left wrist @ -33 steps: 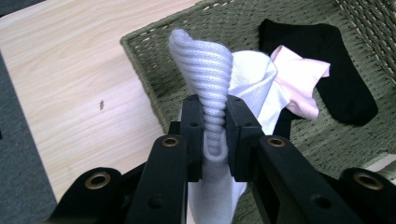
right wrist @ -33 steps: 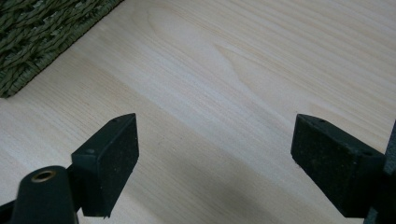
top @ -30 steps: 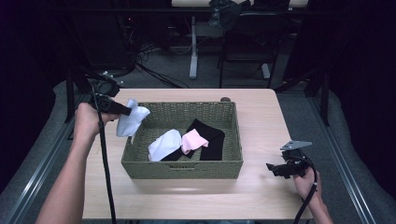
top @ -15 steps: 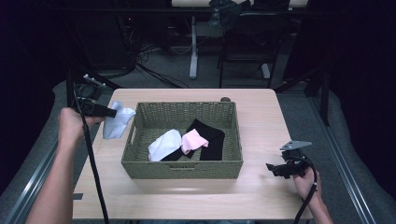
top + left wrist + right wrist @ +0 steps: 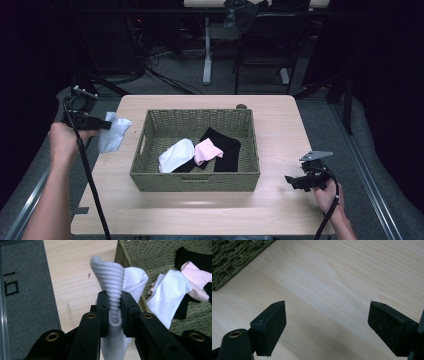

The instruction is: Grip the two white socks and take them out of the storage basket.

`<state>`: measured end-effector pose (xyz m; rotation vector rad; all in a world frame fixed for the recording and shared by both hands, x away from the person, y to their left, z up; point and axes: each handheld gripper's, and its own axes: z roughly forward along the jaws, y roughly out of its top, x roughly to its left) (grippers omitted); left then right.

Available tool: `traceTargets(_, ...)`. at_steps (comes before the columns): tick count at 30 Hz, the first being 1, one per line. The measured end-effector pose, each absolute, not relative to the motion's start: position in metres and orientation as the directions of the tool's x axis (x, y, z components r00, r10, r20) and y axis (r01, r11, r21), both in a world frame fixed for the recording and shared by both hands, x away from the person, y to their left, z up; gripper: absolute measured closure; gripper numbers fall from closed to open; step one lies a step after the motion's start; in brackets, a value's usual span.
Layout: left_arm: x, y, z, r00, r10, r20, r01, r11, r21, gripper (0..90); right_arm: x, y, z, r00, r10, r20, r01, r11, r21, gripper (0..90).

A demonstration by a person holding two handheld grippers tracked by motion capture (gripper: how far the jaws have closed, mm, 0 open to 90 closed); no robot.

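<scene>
The pale-blue ribbed knit sock (image 5: 113,287) hangs folded from the clenched left gripper (image 5: 106,124), held level over the table's left edge; the right gripper (image 5: 327,322) gapes empty.

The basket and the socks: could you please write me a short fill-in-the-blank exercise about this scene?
1. The left gripper is shut on a pale ____ sock.
2. The jaws of the right gripper stand ____ above the bare table.
3. In the basket, the pink sock lies on a ____ garment.

Missing words: blue; open; black
</scene>
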<state>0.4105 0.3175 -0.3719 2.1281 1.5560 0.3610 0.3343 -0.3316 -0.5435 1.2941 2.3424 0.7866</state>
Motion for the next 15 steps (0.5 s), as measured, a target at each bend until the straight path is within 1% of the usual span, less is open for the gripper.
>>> traceTargets(11,0.410,0.331,-0.398,0.291,0.955,-0.055,0.843,-0.228,0.488,79.4,0.335,-0.332,-0.545,-0.522,0.852,-0.038,0.664,0.434,0.608,14.7)
traceTargets(15,0.410,0.334,-0.410,0.286,0.956,-0.067,0.850,-0.221,0.479,79.4,0.335,-0.332,-0.544,-0.524,0.851,-0.035,0.665,0.434,0.608,14.7)
